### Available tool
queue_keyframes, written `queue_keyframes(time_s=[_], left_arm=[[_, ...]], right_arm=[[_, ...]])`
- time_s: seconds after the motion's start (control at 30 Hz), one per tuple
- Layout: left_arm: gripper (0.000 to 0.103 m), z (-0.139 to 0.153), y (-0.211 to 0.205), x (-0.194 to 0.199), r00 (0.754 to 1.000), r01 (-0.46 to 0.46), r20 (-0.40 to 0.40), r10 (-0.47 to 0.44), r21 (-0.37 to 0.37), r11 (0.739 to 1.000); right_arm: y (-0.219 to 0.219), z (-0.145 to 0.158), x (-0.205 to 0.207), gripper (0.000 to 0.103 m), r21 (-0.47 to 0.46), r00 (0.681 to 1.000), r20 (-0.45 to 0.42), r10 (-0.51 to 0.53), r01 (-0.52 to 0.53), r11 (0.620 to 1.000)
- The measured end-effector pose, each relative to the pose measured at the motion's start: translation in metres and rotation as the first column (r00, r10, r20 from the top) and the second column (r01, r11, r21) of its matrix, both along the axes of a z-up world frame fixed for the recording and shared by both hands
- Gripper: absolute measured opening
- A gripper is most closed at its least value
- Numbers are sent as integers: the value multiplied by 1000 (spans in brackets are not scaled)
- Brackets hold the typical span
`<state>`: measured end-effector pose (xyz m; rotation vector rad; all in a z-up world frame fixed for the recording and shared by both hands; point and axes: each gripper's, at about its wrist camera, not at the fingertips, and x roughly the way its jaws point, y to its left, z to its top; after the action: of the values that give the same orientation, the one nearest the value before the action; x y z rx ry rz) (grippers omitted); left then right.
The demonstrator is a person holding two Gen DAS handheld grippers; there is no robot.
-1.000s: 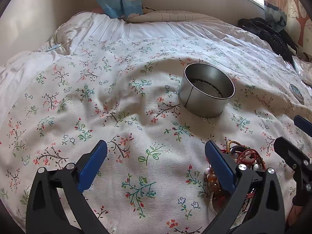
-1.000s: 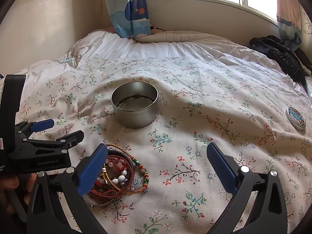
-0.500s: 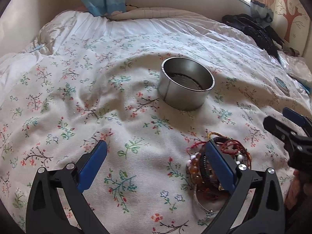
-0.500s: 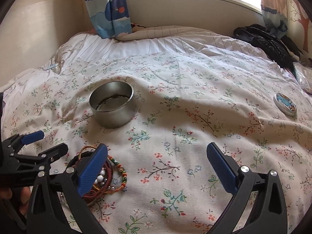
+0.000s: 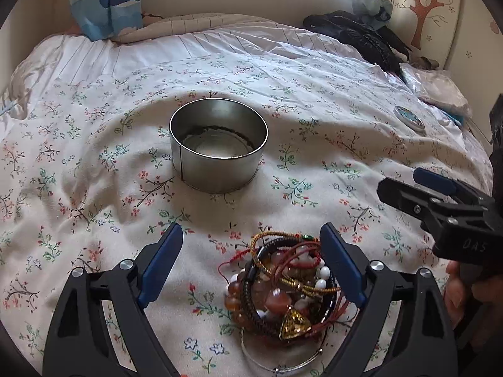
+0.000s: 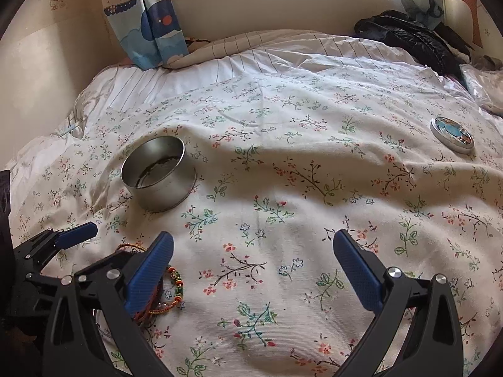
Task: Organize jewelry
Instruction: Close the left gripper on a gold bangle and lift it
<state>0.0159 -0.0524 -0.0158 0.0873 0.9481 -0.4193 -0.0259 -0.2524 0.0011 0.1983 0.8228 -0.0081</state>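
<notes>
A heap of bracelets and beads lies on the floral bedspread, between the open fingers of my left gripper, nearer the right finger. A round open metal tin stands beyond it. My right gripper is open and empty over bare bedspread; it shows in the left wrist view to the right of the heap. In the right wrist view the heap is mostly hidden behind the left finger, and the tin stands at the left.
The tin's lid lies on the bedspread at the far right. A black garment is piled at the back right by the wall. A curtain hangs at the back left.
My left gripper has moved right so the heap now sits between its fingers. My right gripper has swung right, away from the heap.
</notes>
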Motion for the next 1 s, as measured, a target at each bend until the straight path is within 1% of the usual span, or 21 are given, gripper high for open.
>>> queue_keyframes(time_s=[0.03, 0.07, 0.1, 0.13, 0.17, 0.2, 0.23, 0.27, 0.3, 0.33, 0.37, 0.47, 0.53, 0.6, 0.67, 0.73, 0.8, 0.9, 1.0], left_arm=[[84, -1, -1, 4, 1000, -1, -6, 1, -7, 1000], [79, -3, -1, 8, 1000, 1, -16, -1, -20, 1000], [72, -5, -3, 11, 1000, 1, -23, -2, -27, 1000], [68, -7, -4, 14, 999, 3, -33, -4, -32, 999], [57, -10, -5, 17, 999, 4, -49, -5, -30, 1000], [43, -14, -6, 19, 998, 5, -65, -7, -30, 1000], [37, -17, -7, 21, 996, 9, -83, -13, -44, 999], [24, -21, -6, 24, 993, 14, -113, -21, -62, 998], [19, -24, -5, 26, 989, 20, -141, -33, -95, 995], [14, -26, -4, 26, 987, 16, -157, -34, -113, 994], [3, -25, -2, 27, 986, 15, -160, -35, -125, 992], [3, -19, 8, 24, 984, 18, -168, -57, -225, 974], [3, -9, 17, 22, 988, 16, -142, -61, -294, 956], [3, -2, 29, 21, 991, -12, -127, -36, -359, 933], [3, 4, 44, 22, 993, -57, -115, 9, -421, 905], [3, 9, 54, 22, 994, -90, -100, 51, -439, 894], [3, 9, 62, 23, 992, -117, -103, 79, -454, 883], [3, 8, 67, 25, 988, -144, -110, 106, -438, 888], [3, 9, 68, 27, 988, -150, -106, 116, -426, 892]], right_arm=[[-3, 0, 0, 98, 16, 1000, 2, -5, 5, 1000], [-5, -1, 0, 98, 27, 1000, 1, -10, 10, 1000], [-7, -1, 0, 98, 35, 1000, 0, -13, 13, 999], [-8, -1, 0, 98, 43, 1000, -1, -14, 14, 999], [-8, -2, 0, 98, 48, 1000, -4, -13, 13, 999], [-8, -2, 1, 98, 51, 1000, -5, -12, 12, 999], [-8, -2, 0, 98, 50, 1000, -5, -11, 11, 999], [-8, -2, 1, 98, 50, 1000, -5, -11, 11, 999], [-8, -2, 1, 98, 51, 1000, -6, -10, 11, 999], [-8, -3, 1, 98, 51, 1000, -9, -11, 12, 999], [-8, -3, 1, 98, 53, 1000, -13, -13, 14, 999], [-10, -5, 1, 98, 66, 1000, -23, -13, 15, 998], [-11, -7, 1, 98, 71, 1000, -26, -11, 12, 997], [-10, -7, 1, 98, 80, 1000, -28, 2, 1, 997], [-7, -8, 1, 98, 101, 999, -29, 33, -30, 994], [0, -6, 1, 98, 125, 996, -13, 84, -82, 989], [12, -3, 0, 98, 129, 989, 4, 151, -150, 980], [30, -4, 0, 98, 132, 969, -1, 246, -243, 961], [43, -5, 0, 96, 141, 948, -3, 317, -313, 939]])
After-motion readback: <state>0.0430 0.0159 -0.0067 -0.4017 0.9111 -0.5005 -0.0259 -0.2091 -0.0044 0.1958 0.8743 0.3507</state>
